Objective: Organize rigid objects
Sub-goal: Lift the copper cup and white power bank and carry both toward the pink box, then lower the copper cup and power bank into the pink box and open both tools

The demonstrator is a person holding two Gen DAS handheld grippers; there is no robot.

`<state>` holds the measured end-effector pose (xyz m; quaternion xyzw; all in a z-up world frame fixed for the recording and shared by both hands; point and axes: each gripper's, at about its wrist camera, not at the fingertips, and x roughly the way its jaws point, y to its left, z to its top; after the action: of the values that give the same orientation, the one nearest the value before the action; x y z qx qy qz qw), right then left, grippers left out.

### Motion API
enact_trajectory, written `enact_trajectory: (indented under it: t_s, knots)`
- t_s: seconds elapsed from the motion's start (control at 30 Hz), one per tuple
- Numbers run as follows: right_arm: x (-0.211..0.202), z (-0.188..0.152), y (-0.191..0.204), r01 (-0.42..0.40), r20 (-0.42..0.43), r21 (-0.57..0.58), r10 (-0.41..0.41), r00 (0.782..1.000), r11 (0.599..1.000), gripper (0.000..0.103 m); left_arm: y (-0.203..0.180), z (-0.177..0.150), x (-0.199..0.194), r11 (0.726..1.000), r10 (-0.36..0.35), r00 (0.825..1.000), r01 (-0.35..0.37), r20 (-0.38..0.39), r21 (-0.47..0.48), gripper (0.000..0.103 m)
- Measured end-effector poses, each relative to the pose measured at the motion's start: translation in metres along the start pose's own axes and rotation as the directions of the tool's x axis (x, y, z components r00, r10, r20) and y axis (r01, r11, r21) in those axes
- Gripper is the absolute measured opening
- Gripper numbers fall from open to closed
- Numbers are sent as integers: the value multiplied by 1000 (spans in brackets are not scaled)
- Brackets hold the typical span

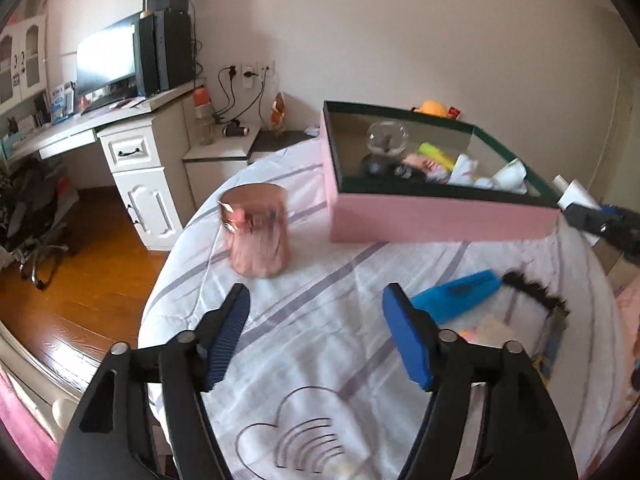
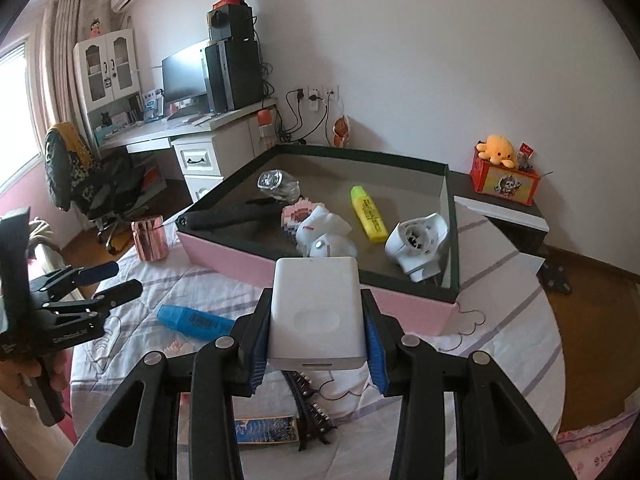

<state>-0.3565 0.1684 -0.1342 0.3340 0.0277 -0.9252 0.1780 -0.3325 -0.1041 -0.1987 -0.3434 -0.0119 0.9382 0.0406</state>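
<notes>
Pink cardboard box (image 2: 408, 304) with a dark green rim and grey lining served as the landmark on the white quilt with grey stripes (image 1: 320, 360). Just in front of its near wall, the right gripper (image 2: 318, 316) was clamped on a white rounded plastic charger block (image 2: 316, 312), its blue pads pressing both sides of the block, whose far end sat level with the box's near rim.

Inside the box lay a yellow highlighter pen (image 2: 369, 218), a white plastic hair-dryer-like gadget (image 2: 418, 244), a small white rabbit-shaped figure (image 2: 326, 232), a pink and white blocky toy (image 2: 296, 216), a clear glass globe on a dark base (image 1: 384, 144) and a long black rod (image 2: 232, 214) against the left wall.

Left of the box, near its left corner, a shiny rose-gold cylindrical cup (image 1: 258, 232) stood upright on the quilt. In front of the box, a blue highlighter pen (image 2: 192, 320) lay flat on the quilt. Further from the box, a black toothed hair clip (image 2: 310, 412) and a small blue-patterned board (image 2: 266, 430) lay beneath the right gripper.

The left gripper (image 1: 316, 320) hovered over bare quilt in front of the box, between the cup and the blue pen, its jaws spread apart with nothing between them.
</notes>
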Motion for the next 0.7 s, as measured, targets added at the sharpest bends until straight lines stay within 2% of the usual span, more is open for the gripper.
enact_trajectory:
  t_s: [0.13, 0.23, 0.37, 0.47, 0.53, 0.57, 0.6, 0.63, 0.7]
  knots:
    - [4, -2, -2, 3, -14, 3, -3, 1000, 1000, 41, 16, -4, 6, 998, 12, 1000, -12, -5, -59, 77]
    - [6, -3, -4, 8, -22, 7, -7, 1000, 1000, 41, 22, 2, 13, 998, 40, 999, -41, -18, -52, 77]
    - [13, 0, -5, 10, -30, 12, -9, 999, 1000, 41, 31, 17, 28, 996, 45, 998, -47, -35, -72, 78]
    - [18, 3, -6, 16, -30, 16, -15, 999, 1000, 41, 33, 29, 41, 997, 53, 996, -57, -78, -49, 78]
    - [22, 6, -8, 18, -33, 14, -17, 999, 1000, 41, 32, 36, 47, 997, 68, 994, -70, -80, -28, 76]
    - [23, 7, -8, 18, -34, 15, -18, 999, 1000, 41, 32, 39, 49, 998, 65, 995, -67, -75, -22, 73]
    - [25, 8, -8, 21, -34, 15, -20, 999, 1000, 41, 32, 41, 52, 998, 57, 995, -59, -80, -20, 57]
    - [25, 9, -8, 21, -34, 13, -20, 999, 1000, 41, 32, 44, 57, 998, 54, 994, -56, -95, -19, 47]
    - [28, 11, -10, 21, -33, 15, -21, 999, 1000, 41, 29, 45, 60, 998, 57, 994, -56, -95, 10, 47]
